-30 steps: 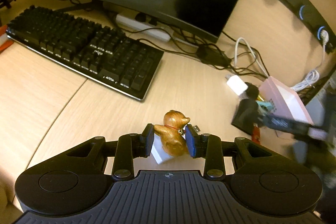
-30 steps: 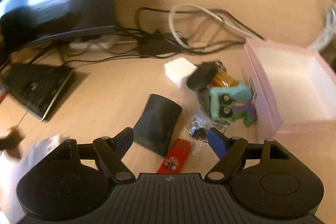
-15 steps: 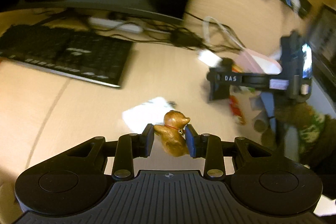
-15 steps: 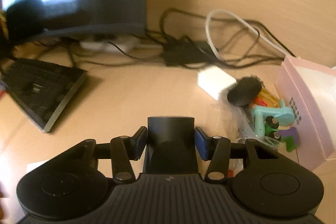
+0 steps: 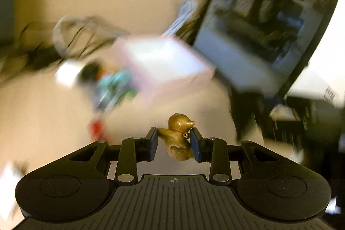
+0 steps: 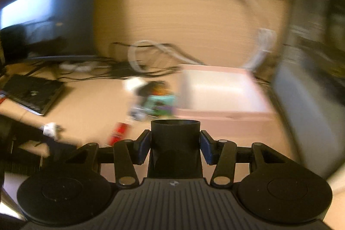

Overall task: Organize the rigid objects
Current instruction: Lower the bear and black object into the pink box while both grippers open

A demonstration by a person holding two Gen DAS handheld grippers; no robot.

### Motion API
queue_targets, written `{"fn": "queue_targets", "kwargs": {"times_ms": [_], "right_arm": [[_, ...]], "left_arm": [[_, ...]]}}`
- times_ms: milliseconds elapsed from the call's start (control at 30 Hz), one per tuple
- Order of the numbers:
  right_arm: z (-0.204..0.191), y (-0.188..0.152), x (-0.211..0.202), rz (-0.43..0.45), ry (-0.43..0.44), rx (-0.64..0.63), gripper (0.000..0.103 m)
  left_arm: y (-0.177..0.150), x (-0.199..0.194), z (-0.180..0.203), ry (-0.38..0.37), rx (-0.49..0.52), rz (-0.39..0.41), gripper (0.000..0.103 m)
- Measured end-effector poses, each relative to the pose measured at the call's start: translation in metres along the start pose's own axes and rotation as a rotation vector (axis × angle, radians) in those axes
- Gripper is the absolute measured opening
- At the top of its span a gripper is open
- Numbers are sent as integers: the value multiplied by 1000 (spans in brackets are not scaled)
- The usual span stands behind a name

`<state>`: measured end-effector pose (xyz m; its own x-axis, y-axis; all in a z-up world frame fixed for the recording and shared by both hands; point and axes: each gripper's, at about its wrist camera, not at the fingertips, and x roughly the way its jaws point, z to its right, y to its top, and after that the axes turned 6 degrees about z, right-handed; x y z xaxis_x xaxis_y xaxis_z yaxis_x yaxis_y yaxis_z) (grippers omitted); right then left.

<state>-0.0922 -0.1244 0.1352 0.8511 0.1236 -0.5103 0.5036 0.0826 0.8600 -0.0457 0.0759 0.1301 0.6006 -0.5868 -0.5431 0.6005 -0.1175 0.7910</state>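
Sitting between left tongs (image 5: pixel 174 141): duck figurine (image 5: pixel 177 137)

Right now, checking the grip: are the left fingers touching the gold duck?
Touching. The left wrist view shows both fingers pressed against the gold duck.

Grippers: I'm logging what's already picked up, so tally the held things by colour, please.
Gold: 1, the duck in the left gripper.
Black: 1, the tube in the right gripper.
Total: 2 held; the pink box ahead looks empty, though blurred.
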Motion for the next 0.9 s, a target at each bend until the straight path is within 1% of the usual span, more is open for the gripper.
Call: {"fn": "queue_targets", "kwargs": {"times_ms": [100,167,267,300,367,400,467,567,600,667,700,767,833,900], "right_arm": [[36,-13,-18,21,-85,40,49],[57,-21,-25,22,-110,89,49],[79,-33,-35,32,-129,128,48],[84,-37,-38,37,-135,133,48],[89,-41,-42,42,-132,144,48],[93,-44,-44,42,-126,145,48],[99,-48,-47,38,-118,131,48],[106,-55,-46,22,-98,110,48],[108,-56,-44,18,-87,106,48],[109,-57,-38,11,-60,97,49],[109,-57,-34,8,-40,92,48],[105,-56,-23,-1,5,79,48],[96,-50,-9,-7,44,63,49],[88,-37,9,4,84,28,49]], "left_arm": [[42,29,22,31,69,67,36],[71,47,27,55,69,112,36],[99,75,30,103,33,165,37],[107,91,29,130,32,166,37],[116,121,27,212,34,141,37],[117,129,24,240,10,154,37],[116,128,17,262,-67,210,37],[111,111,7,271,-178,291,37],[109,104,5,280,-188,306,37],[93,87,0,320,-188,319,37],[85,81,-2,338,-189,316,37],[59,63,-9,392,-195,282,37],[30,43,-17,447,-201,223,37],[0,21,-24,498,-218,164,37]]}}
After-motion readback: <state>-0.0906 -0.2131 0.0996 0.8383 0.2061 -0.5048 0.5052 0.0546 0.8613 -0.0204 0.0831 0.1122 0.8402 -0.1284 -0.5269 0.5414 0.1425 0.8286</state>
